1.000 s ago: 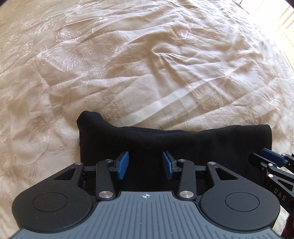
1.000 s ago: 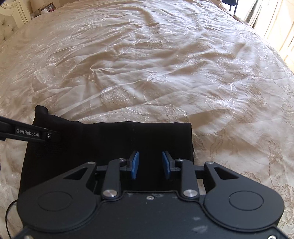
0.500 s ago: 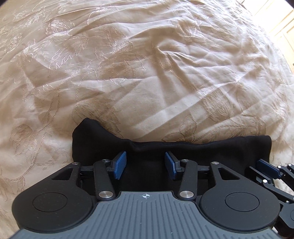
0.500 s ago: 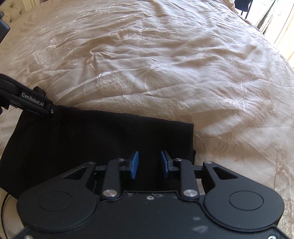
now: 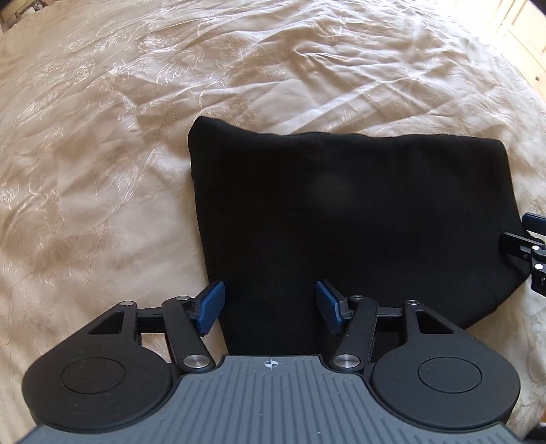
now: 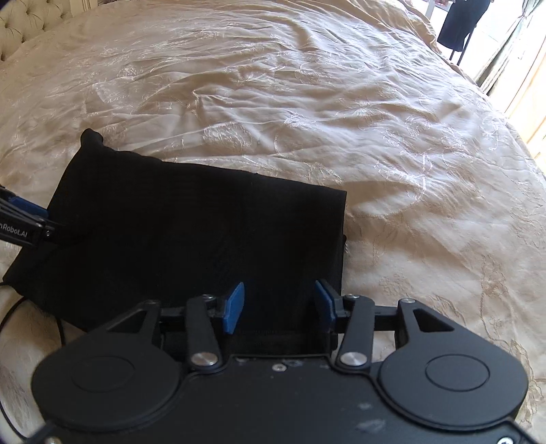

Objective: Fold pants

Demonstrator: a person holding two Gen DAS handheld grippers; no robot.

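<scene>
The black pants (image 5: 358,211) lie folded into a compact, roughly rectangular bundle on the cream bedspread, also seen in the right wrist view (image 6: 191,232). My left gripper (image 5: 269,307) is open and empty, over the bundle's near left edge. My right gripper (image 6: 278,307) is open and empty, over the bundle's near right corner. The right gripper's tip shows at the right edge of the left wrist view (image 5: 529,239). The left gripper's finger reaches in at the left of the right wrist view (image 6: 24,225).
The embroidered cream bedspread (image 5: 136,119) is wrinkled all around the pants. A tufted headboard (image 6: 24,20) stands at the far left. A dark garment on a chair (image 6: 460,24) and a bright window are at the far right.
Both grippers have drawn back and lifted, so more of the folded pants shows. Both sets of jaws have opened wider.
</scene>
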